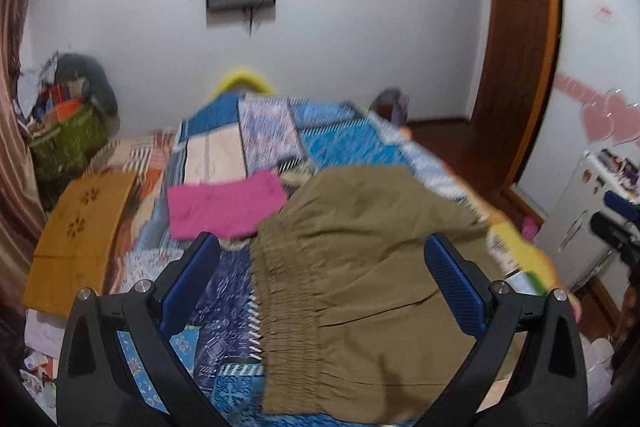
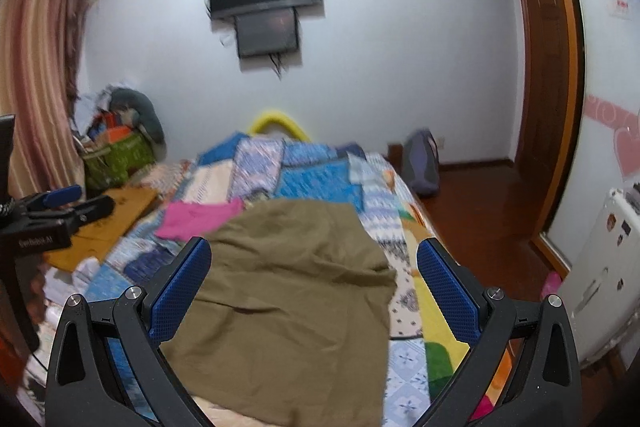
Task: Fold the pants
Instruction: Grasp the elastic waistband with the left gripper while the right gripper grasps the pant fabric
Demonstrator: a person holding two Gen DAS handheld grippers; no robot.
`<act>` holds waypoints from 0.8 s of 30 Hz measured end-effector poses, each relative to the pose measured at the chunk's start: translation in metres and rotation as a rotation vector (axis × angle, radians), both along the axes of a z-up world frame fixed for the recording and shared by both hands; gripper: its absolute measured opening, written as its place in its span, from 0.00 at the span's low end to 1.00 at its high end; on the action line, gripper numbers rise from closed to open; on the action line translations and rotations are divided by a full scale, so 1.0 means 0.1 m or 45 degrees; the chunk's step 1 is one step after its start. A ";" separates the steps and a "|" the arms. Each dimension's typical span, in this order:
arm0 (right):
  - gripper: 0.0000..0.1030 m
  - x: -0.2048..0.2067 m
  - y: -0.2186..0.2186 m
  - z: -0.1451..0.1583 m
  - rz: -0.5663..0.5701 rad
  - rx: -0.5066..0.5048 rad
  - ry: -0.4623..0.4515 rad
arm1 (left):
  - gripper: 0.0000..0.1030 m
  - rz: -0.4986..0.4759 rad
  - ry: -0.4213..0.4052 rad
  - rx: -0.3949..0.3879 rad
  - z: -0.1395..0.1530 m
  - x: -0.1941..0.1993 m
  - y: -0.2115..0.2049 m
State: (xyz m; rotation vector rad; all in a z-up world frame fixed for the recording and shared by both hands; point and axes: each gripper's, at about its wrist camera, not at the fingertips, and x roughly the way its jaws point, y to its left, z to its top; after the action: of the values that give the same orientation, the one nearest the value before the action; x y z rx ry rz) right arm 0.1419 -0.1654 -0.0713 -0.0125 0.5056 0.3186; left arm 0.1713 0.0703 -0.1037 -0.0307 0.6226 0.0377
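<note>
Olive-brown pants (image 1: 360,259) lie on the patchwork bedspread (image 1: 332,143), their gathered elastic waistband (image 1: 284,311) running down the left side in the left wrist view. My left gripper (image 1: 322,247) is open and empty above the waistband end. In the right wrist view the pants (image 2: 288,291) lie spread and wrinkled, with my right gripper (image 2: 314,253) open and empty above them. The left gripper also shows at the left edge of the right wrist view (image 2: 60,205).
A folded pink garment (image 1: 224,203) lies just beyond the pants. A folded mustard cloth (image 1: 80,239) sits at the bed's left edge. A green bag (image 1: 64,143) of clutter stands in the far left corner. A white cabinet (image 2: 600,287) and wooden floor (image 2: 480,203) are to the right.
</note>
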 end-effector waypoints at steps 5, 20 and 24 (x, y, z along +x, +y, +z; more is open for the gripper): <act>1.00 0.40 -0.13 -0.38 -0.036 -0.061 0.152 | 1.00 0.012 0.149 0.016 -0.43 0.38 0.17; 0.63 1.22 -0.40 -1.33 0.049 -0.071 0.591 | 0.70 -0.050 0.577 -0.208 -1.47 1.09 0.57; 0.37 1.28 -0.41 -1.52 0.109 0.005 0.701 | 0.53 -0.100 0.584 -0.253 -1.51 1.10 0.55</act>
State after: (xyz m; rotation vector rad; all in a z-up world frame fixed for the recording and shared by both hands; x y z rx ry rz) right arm 0.2702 -0.2060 -0.2237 0.0592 1.0519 0.4084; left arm 0.2815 0.1256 -0.2548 -0.1937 1.0837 -0.0962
